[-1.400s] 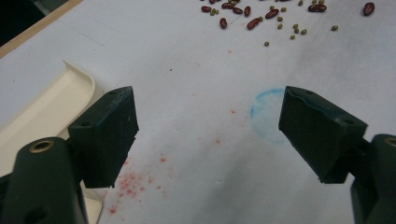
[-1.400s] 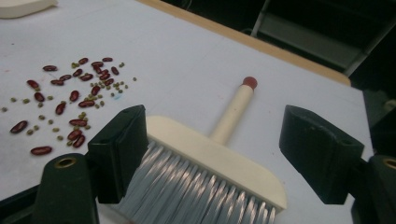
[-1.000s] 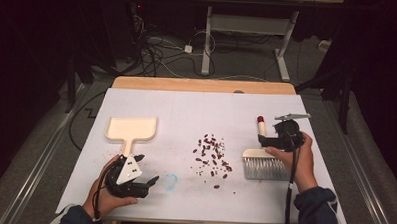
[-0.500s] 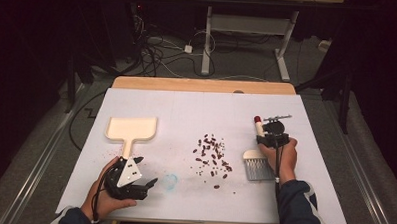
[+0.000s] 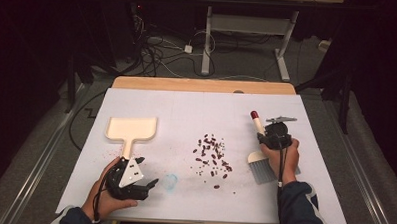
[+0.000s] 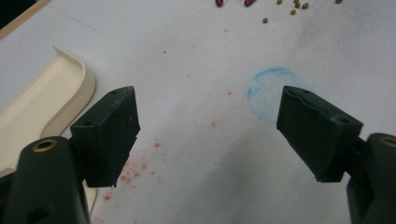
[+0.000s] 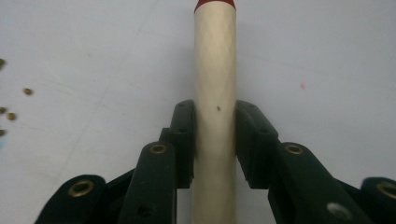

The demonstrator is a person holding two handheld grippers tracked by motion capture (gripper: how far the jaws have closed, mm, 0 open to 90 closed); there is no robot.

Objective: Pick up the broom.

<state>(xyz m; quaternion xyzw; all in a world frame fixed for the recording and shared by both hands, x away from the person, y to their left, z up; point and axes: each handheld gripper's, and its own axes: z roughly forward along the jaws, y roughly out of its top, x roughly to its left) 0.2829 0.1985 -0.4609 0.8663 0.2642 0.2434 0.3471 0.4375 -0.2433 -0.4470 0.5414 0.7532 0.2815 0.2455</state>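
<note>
**Brush gripped at the handle; dustpan not yet taken up**

The right gripper [image 5: 271, 136] has just been closing, and its jaws now clamp the cream, round-shafted plastic handle of the small hand brush [image 7: 214, 93]. In the right gripper view the pads press on both sides of the shaft, which runs straight up between them to a red end cap [image 7: 214, 4]. From the high view the brush lies on the right side of the white table sheet [image 5: 196, 107], red tip pointing far, grey bristle head [image 5: 262, 169] near the person.

The left gripper [image 5: 143, 186] rests at the near left with its jaws spread wide and nothing between them. Just beyond it lies the cream plastic dustpan [image 5: 132, 129], handle pointing near, pan mouth toward the far edge. The scatter of dark red beans [image 5: 212, 157] sits mid-table, between pan and brush, apart from both.

Judgement on the step: the grasp looks centred and square, which should stop the handle rolling. Lift only enough to free the bristles, keeping them level. The grip sits well up the handle, so the head may droop; a slow raise is advisable. The left gripper should take the dustpan handle before sweeping begins, and the pan lip must lie flat on the sheet. Sweep leftward with short strokes, since the beans are likely to roll.
</note>
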